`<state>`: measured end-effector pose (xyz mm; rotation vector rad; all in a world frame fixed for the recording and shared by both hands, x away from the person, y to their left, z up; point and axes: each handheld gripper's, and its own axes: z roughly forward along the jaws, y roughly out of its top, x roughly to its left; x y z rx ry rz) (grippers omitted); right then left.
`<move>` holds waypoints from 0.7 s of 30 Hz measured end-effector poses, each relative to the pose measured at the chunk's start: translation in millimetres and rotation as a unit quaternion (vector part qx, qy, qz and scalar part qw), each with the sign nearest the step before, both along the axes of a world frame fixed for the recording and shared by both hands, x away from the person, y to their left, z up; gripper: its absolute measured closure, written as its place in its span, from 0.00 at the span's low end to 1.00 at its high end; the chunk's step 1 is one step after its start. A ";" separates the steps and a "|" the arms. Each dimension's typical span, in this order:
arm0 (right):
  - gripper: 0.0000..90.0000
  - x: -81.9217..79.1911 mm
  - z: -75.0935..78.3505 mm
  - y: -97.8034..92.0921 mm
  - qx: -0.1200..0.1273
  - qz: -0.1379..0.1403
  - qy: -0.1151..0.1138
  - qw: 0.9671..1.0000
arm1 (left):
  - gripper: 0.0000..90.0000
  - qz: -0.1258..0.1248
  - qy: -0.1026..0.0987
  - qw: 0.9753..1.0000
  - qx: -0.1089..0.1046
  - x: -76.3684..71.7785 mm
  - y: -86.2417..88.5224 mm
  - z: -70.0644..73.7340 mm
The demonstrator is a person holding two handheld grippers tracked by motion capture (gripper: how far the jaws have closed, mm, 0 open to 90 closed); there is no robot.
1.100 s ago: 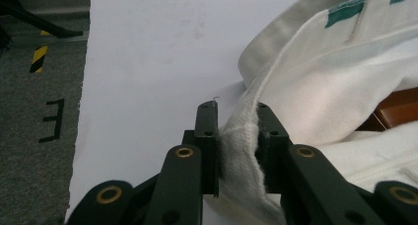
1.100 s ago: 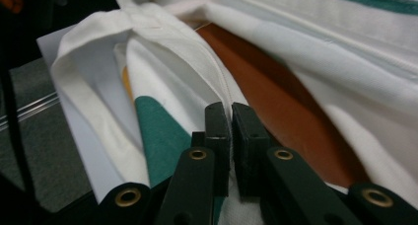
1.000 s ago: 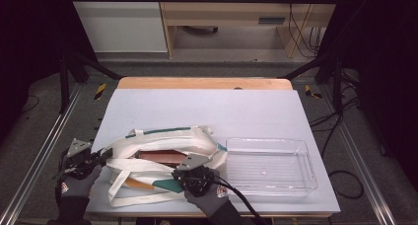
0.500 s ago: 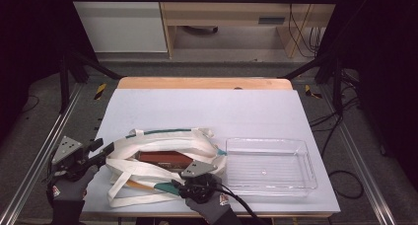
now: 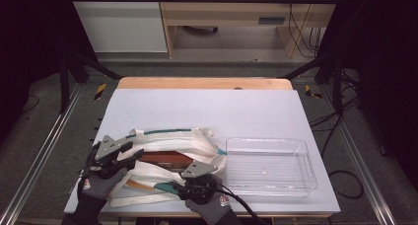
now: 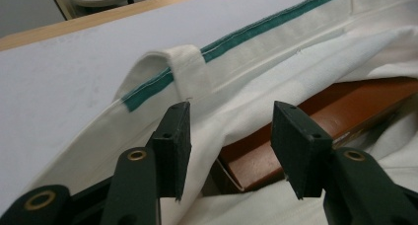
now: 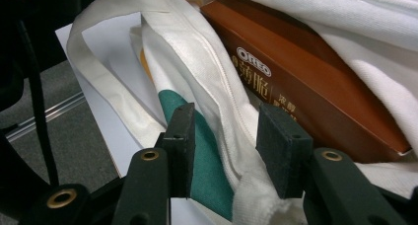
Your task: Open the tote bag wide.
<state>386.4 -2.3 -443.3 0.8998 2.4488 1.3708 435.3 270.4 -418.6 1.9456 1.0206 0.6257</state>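
Observation:
A white canvas tote bag (image 5: 170, 151) with teal trim lies at the table's front left. A brown Oreo box (image 5: 162, 159) lies in its open mouth. My left gripper (image 5: 134, 156) is at the bag's left end. In the left gripper view it (image 6: 229, 121) stands open, with the bag's upper rim (image 6: 246, 82) between the jaws and the box (image 6: 320, 116) just beyond. My right gripper (image 5: 177, 185) is at the bag's front edge. It (image 7: 224, 119) is open astride the near rim and teal panel (image 7: 207, 151), with the box (image 7: 296, 72) behind.
A clear plastic tray (image 5: 268, 163) stands empty to the right of the bag, close to it. The bag's handles (image 7: 98, 87) loop out over the table's front left corner. The white tabletop (image 5: 207, 109) stretches behind the bag to a wooden back edge.
My left gripper has moved right, from beyond the table's left edge to the bag's left end. The right gripper has barely shifted at the bag's front edge.

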 end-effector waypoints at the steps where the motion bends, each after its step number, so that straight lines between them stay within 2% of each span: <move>1: 0.66 0.1 -0.5 1.0 0.000 -0.001 0.001 1.000 | 0.54 -0.001 0.001 1.000 0.005 2.6 -2.0 -1.5; 6: 0.66 2.5 -4.0 5.2 -0.006 0.001 0.003 1.000 | 0.55 0.003 0.021 1.000 0.015 11.8 -2.9 -10.2; 7: 0.67 3.6 -6.0 7.2 -0.012 0.001 0.002 1.000 | 0.60 0.002 0.026 1.000 0.012 12.6 -2.7 -11.7; 9: 0.67 3.8 -6.8 8.1 -0.015 0.000 0.003 1.000 | 0.62 0.000 0.028 0.999 0.018 13.7 -2.7 -13.1; 10: 0.71 4.1 -7.9 9.0 -0.020 -0.004 0.001 1.000 | 0.70 -0.001 0.030 0.999 0.019 13.9 -3.4 -13.2; 11: 0.71 4.1 -7.9 9.0 -0.020 -0.004 0.001 1.000 | 0.70 0.002 0.024 0.999 0.030 13.9 -4.4 -12.5; 16: 0.87 4.8 -9.1 6.9 -0.028 -0.001 0.002 1.000 | 0.91 0.010 0.031 0.998 0.048 15.6 -7.1 -8.8; 19: 0.93 4.8 -9.1 5.4 -0.026 0.003 0.010 1.000 | 0.96 0.017 0.034 0.998 0.048 18.9 -8.0 -3.1; 21: 0.95 3.8 -9.7 6.1 -0.033 0.007 0.011 0.999 | 0.98 0.027 0.033 0.998 0.038 23.1 -8.2 -0.1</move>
